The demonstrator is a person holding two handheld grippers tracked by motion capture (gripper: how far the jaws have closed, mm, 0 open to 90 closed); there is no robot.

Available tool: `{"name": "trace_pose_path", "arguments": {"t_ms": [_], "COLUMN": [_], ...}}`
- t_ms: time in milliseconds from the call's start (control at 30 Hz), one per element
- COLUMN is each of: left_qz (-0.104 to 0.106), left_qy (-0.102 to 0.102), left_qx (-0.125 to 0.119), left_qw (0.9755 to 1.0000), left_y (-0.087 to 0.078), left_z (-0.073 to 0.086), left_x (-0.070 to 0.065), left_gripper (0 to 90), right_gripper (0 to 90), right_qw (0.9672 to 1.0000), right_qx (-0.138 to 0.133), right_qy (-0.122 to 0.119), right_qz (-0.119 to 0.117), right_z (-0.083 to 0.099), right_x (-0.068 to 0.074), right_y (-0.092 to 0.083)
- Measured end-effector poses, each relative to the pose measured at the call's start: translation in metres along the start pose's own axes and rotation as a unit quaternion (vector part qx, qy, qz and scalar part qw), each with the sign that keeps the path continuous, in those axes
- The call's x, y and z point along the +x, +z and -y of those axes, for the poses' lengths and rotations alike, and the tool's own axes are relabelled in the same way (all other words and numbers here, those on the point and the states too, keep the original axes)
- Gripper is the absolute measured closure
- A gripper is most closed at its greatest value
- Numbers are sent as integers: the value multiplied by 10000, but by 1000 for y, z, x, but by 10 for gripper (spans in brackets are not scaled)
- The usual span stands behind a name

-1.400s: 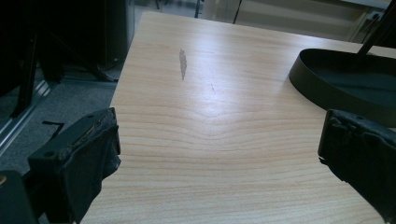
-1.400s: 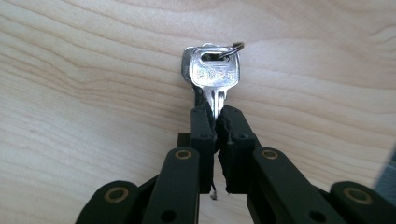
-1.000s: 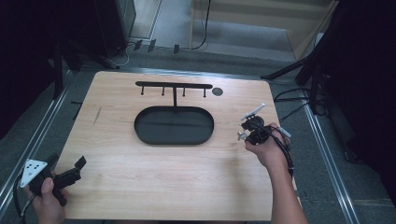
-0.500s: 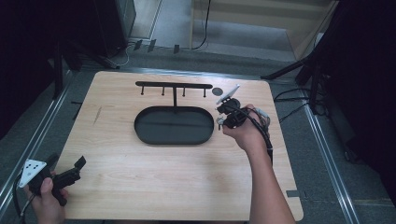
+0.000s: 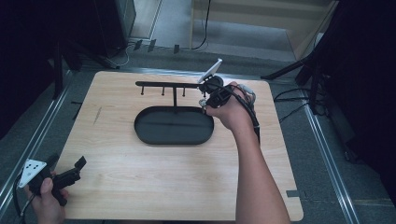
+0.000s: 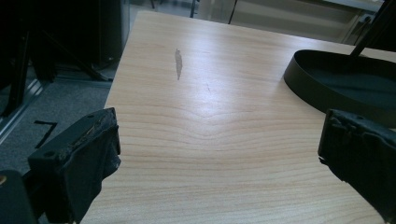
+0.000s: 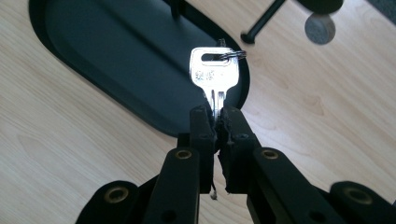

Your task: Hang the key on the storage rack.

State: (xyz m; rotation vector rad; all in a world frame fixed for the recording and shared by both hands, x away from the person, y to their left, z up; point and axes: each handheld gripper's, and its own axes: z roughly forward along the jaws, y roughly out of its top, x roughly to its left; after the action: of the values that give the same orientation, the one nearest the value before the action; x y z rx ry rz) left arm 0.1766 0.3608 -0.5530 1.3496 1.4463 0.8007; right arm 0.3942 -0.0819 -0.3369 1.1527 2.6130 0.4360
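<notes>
Wooden surface (image 5: 140,186) carries a black oval tray (image 5: 173,126) with a hook rack (image 5: 168,85) rising from it. Left claw (image 5: 77,168) rests released at the near left corner, jaws wide in the left gripper view. Right claw (image 7: 217,122), near the rack's right end in the high view, is clenched on a silver key (image 7: 214,74); the right gripper view shows it above the tray's edge, blade hidden between the jaws, split ring (image 7: 231,54) through its head, stamped writing unreadable.

The right tool (image 7: 217,122) was matte black, its two jaws faced with ragged black pads; brass-ringed screw holes dotted the linkage behind them; the left tool (image 5: 70,173) carried a grey three-cornered plate with dark dots, a black cable trailing behind; both forearms were unsleeved.
</notes>
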Motion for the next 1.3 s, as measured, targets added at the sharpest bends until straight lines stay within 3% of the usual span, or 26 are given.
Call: {"name": "trace_pose_path", "arguments": {"t_ms": [233, 367, 633, 833, 1167, 1300], "left_qz": [15, 31, 57, 65, 126, 152], "left_qy": [9, 24, 78, 100, 128, 91], "left_qx": [-6, 6, 40, 49, 60, 44], "left_qw": [10000, 10000, 9999, 9999, 9998, 9998], "left_y": [0, 0, 1, 2, 3, 3], "left_z": [0, 0, 0, -1, -1, -1], "left_x": [0, 0, -1, -1, -2, -1], "left_gripper": [0, 0, 0, 0, 0, 0], "right_gripper": [850, 850, 850, 849, 849, 849], "right_qw": [9999, 9984, 9987, 9977, 9981, 9981], "right_qx": [-167, -524, -436, -527, -466, -422], "right_qy": [43, 204, 212, 208, 248, 385], "right_qz": [-2, -99, -184, -362, -313, -236], "right_z": [-9, -10, -7, -1, 11, 16], "right_x": [-2, -9, -15, -17, -26, -31], "right_y": [-9, -10, -3, -2, 0, 5]}}
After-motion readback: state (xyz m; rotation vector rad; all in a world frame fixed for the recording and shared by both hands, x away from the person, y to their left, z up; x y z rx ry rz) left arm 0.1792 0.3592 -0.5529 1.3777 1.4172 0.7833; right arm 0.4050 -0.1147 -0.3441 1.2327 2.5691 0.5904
